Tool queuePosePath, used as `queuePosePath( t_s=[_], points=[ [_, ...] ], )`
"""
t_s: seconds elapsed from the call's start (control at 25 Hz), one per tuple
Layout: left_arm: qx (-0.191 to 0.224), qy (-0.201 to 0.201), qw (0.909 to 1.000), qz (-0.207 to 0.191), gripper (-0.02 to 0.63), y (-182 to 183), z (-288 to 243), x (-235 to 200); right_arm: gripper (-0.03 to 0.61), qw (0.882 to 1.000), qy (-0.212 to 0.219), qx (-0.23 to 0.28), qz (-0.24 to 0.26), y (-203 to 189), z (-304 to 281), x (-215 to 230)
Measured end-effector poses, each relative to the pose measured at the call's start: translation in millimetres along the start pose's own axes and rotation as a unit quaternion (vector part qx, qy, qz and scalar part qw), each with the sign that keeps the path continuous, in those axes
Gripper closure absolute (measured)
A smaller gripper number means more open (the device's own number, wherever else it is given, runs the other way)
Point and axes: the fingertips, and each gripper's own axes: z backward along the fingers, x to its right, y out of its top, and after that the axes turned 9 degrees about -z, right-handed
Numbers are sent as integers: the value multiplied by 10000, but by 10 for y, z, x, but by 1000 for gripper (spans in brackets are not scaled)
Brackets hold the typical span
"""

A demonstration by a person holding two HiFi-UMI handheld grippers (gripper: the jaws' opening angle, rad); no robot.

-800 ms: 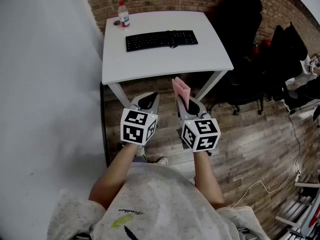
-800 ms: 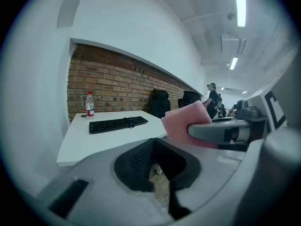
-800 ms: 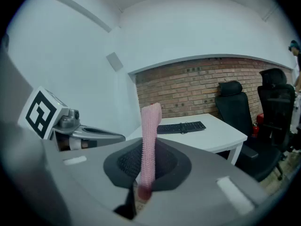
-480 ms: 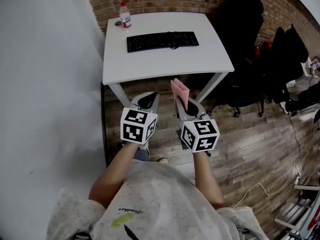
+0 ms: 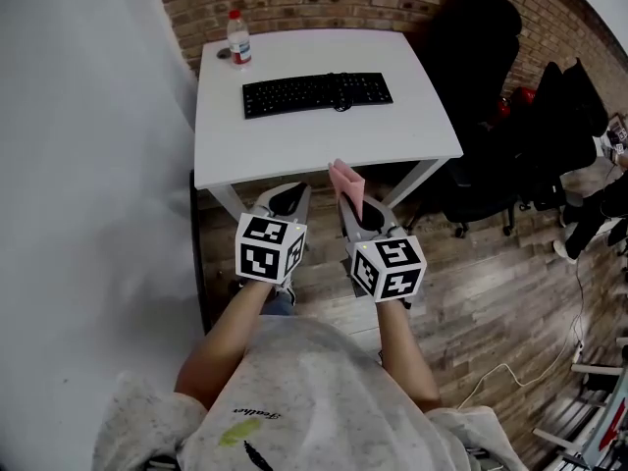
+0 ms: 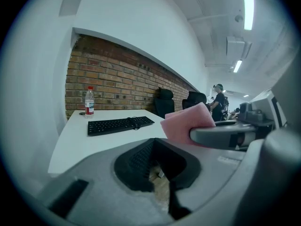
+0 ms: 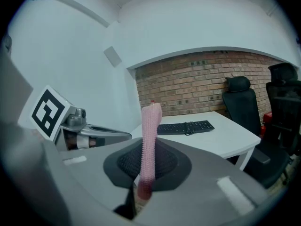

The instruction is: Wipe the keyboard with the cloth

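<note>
R claw [image 5: 361, 212] clamped on pink cloth [image 5: 348, 180]; L claw [image 5: 287, 200] closed, seemingly empty. Kbd [image 5: 316, 93] on desk [image 5: 294, 140], well apart.

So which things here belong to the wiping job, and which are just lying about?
Job: cloth, clamped in the right gripper; keyboard; table that it lies on.
Lying about: water bottle; black chairs.
</note>
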Motion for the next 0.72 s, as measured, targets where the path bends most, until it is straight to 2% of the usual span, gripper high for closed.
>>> queuePosePath(
  t_s=[0.4, 0.72],
  points=[
    [-65, -74, 9998, 180, 618, 106, -664, -757, 554, 9997, 14, -261, -7, 210, -964, 217],
    [-114, -102, 9993, 337, 618, 177, -998, -1332, 554, 9991, 70, -412, -110, 408, -1665, 256]
  ],
)
